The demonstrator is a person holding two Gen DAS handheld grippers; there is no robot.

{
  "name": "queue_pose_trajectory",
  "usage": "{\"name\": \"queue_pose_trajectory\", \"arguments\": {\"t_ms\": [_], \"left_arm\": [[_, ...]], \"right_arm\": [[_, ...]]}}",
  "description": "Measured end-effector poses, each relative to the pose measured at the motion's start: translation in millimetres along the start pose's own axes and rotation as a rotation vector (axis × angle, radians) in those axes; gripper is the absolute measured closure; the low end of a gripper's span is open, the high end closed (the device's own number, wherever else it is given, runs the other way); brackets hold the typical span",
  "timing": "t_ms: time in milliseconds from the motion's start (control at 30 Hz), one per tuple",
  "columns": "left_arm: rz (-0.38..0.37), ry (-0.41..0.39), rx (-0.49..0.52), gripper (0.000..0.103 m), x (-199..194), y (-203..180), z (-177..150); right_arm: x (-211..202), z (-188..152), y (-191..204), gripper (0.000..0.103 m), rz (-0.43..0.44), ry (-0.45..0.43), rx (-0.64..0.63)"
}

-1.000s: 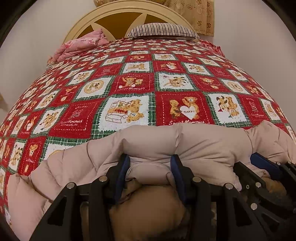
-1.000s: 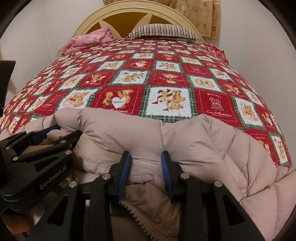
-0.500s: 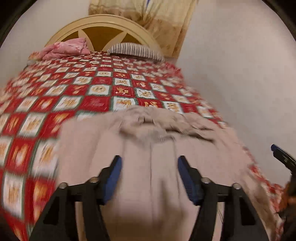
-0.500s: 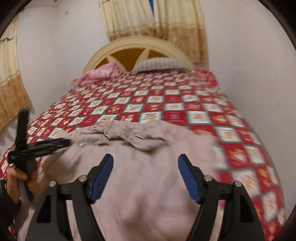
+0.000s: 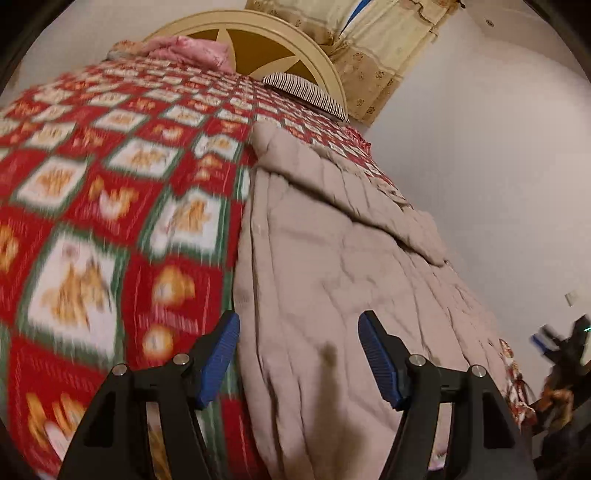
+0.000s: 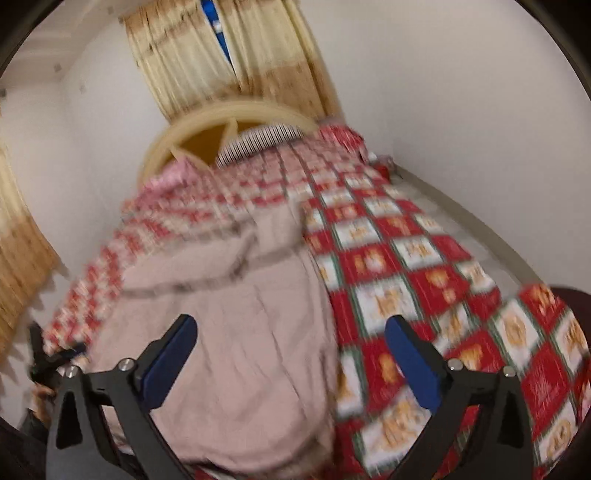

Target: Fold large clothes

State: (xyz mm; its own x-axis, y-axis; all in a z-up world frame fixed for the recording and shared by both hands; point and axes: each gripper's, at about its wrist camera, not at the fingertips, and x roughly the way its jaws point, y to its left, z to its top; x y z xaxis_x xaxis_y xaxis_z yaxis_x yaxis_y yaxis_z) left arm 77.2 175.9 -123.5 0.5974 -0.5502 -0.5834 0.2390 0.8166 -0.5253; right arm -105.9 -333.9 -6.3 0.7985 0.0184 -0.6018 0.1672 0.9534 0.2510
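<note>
A beige quilted down coat (image 5: pixel 332 258) lies spread lengthwise on the bed; it also shows in the right wrist view (image 6: pixel 236 325). My left gripper (image 5: pixel 297 360) is open and empty, raised above the coat's near left edge. My right gripper (image 6: pixel 290 363) is open and empty, above the coat's near right edge. The right gripper shows at the far right of the left wrist view (image 5: pixel 554 339), and the left gripper at the far left of the right wrist view (image 6: pixel 51 360). Both views are blurred by motion.
The bed has a red, green and white teddy-bear quilt (image 5: pixel 92 221). A striped pillow (image 5: pixel 306 94) and a pink bundle (image 5: pixel 188 51) lie by the cream headboard (image 5: pixel 258 33). A white wall (image 5: pixel 498 166) runs along the bed's right side. Curtains (image 6: pixel 229 66) hang behind.
Both grippers were shut on the coat's near edge a second ago. They have opened, let it go and pulled back and up, apart. The coat now lies spread out flat.
</note>
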Motion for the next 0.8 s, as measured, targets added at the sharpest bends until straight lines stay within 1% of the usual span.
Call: {"name": "queue_pose_trajectory", "arguments": {"t_ms": [33,100,133,233,267,333,367,400,433,467,500,533,633,667,700,733,767,800], "left_arm": [[-0.012,0.004,-0.008,0.036,-2,0,-5],[-0.026,0.003,-0.019,0.036,-8,-1,-17],[-0.023,0.000,-0.019,0.036,-12,0,-22],[-0.033,0.007,-0.017,0.036,-19,-1,-33],[-0.037,0.010,-0.014,0.036,-21,-1,-38],[-0.040,0.020,0.000,0.036,-24,-2,-47],[-0.038,0.031,0.016,0.036,-23,-4,-52],[-0.034,0.040,0.026,0.036,-22,-5,-56],[-0.034,0.048,0.026,0.036,-21,-4,-59],[-0.046,0.053,0.018,0.036,-21,-4,-63],[-0.069,0.039,0.002,0.036,-23,-2,-65],[-0.088,0.033,-0.014,0.036,-24,0,-68],[-0.173,0.038,-0.096,0.036,-24,9,-71],[-0.204,0.048,-0.110,0.036,-23,11,-72],[-0.218,0.059,-0.108,0.036,-22,10,-74],[-0.220,0.057,-0.095,0.036,-23,9,-75],[-0.218,0.050,-0.075,0.039,-24,8,-78],[-0.206,0.042,-0.046,0.047,-24,6,-80]], "right_arm": [[6,-11,-1,0.010,0.000,0.040,0.002],[26,-30,-3,0.013,-0.002,0.124,0.013],[35,-40,-4,0.013,-0.020,0.155,0.023],[52,-59,-14,0.013,-0.050,0.193,0.065],[55,-64,-18,0.013,-0.043,0.196,0.094],[60,-78,-26,0.012,0.006,0.224,0.165],[65,-83,-26,0.012,0.030,0.247,0.180],[65,-86,-22,0.013,0.021,0.247,0.159],[61,-85,-15,0.020,0.008,0.241,0.117],[60,-83,-10,0.026,0.017,0.246,0.089],[61,-81,-6,0.033,0.029,0.266,0.066],[62,-82,-4,0.035,0.020,0.280,0.057],[68,-87,-7,0.036,0.023,0.296,0.070],[68,-88,-9,0.036,0.026,0.295,0.081],[68,-89,-9,0.037,0.025,0.296,0.085],[68,-90,-8,0.041,0.020,0.299,0.080],[69,-89,-6,0.045,0.011,0.301,0.072],[69,-90,-5,0.052,0.004,0.300,0.068]]}}
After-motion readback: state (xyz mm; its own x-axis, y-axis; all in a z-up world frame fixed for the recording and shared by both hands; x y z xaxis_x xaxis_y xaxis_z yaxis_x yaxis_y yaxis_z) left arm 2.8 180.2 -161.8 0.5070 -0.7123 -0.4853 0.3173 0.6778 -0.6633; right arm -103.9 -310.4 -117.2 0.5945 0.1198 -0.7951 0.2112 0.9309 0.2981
